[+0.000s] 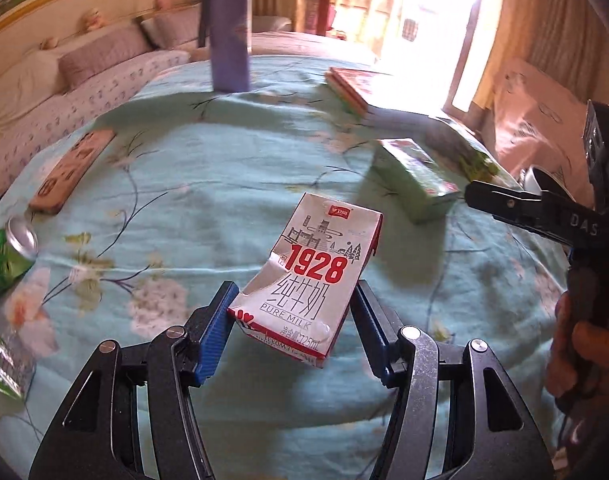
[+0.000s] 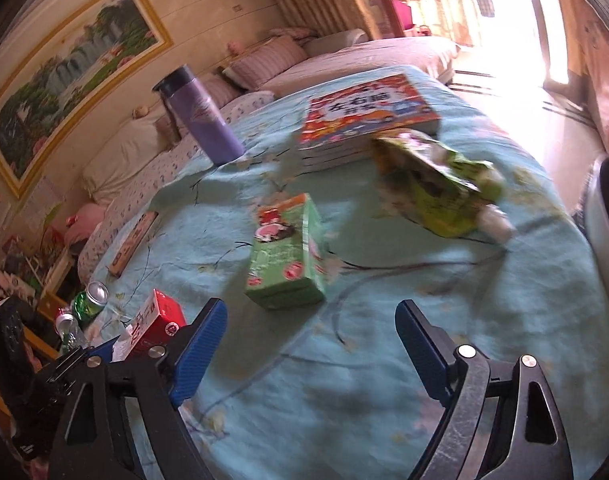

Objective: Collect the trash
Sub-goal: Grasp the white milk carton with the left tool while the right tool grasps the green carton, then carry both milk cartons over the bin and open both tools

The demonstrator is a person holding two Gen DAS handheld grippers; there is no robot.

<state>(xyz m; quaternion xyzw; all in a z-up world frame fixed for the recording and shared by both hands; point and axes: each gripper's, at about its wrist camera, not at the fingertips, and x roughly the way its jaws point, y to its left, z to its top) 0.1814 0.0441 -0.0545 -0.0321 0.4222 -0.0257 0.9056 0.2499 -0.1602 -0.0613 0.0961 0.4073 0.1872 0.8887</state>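
A white and red milk carton [image 1: 316, 264], dented on one side and marked 1928, hangs just above the teal flowered tablecloth [image 1: 208, 208]. My left gripper [image 1: 292, 308] is shut on its lower end, with a blue pad against each side. In the right wrist view the same carton [image 2: 156, 320] shows at the lower left. My right gripper [image 2: 312, 328] stands open over the cloth with nothing between its pads. A green drink carton [image 2: 284, 252] lies just beyond it. One black finger [image 1: 500, 202] of the right gripper reaches in beside that green carton [image 1: 416, 180].
A crumpled green snack bag [image 2: 436, 184] lies by a stack of books [image 2: 368, 112]. A purple bottle [image 2: 200, 116] stands at the back. Green cans [image 2: 88, 300] and a long wooden box [image 1: 72, 168] are at the left edge. Behind the table runs a sofa [image 2: 280, 60].
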